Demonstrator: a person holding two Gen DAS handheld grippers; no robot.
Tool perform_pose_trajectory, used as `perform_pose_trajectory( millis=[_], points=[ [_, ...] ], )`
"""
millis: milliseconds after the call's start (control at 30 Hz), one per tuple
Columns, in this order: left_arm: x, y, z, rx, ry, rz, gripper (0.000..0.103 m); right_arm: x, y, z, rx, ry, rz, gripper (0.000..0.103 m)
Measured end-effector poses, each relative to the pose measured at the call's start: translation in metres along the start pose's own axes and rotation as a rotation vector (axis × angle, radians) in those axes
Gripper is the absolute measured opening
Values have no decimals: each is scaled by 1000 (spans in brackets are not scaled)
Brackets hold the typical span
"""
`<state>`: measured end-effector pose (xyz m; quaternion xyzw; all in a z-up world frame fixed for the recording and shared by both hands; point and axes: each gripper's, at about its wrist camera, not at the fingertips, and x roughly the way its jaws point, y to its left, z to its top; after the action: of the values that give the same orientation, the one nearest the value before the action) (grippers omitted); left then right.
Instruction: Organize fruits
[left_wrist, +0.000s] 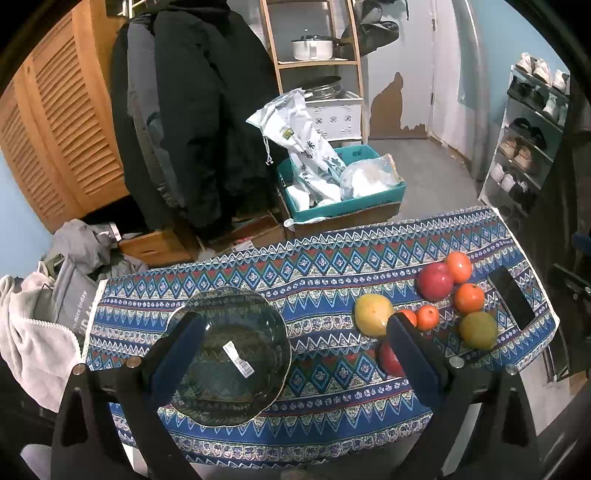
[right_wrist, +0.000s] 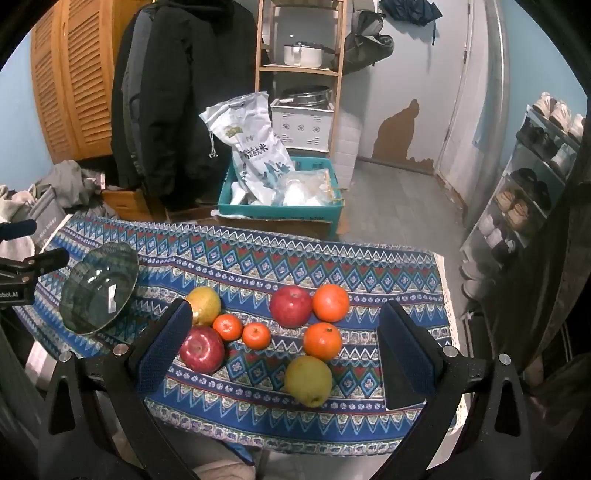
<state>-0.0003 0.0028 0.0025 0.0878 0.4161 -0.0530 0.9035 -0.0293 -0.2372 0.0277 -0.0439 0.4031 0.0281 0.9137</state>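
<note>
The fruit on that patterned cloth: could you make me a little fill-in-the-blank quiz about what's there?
1. The glass bowl holds ____ fruit.
2. The number of red apples on the cloth is ____.
3. Both the left gripper and the right gripper have their jaws ____.
4. The phone lies at the cloth's ____ end, seen from the left wrist.

Missing words: no; two; open; right
</note>
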Motion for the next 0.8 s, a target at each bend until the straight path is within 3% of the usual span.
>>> perform_pose_trajectory(
  millis=[800],
  points=[
    [-2,4,0,-13,-5,-2,100,1,0,0,0,-2,0,100]
  ],
)
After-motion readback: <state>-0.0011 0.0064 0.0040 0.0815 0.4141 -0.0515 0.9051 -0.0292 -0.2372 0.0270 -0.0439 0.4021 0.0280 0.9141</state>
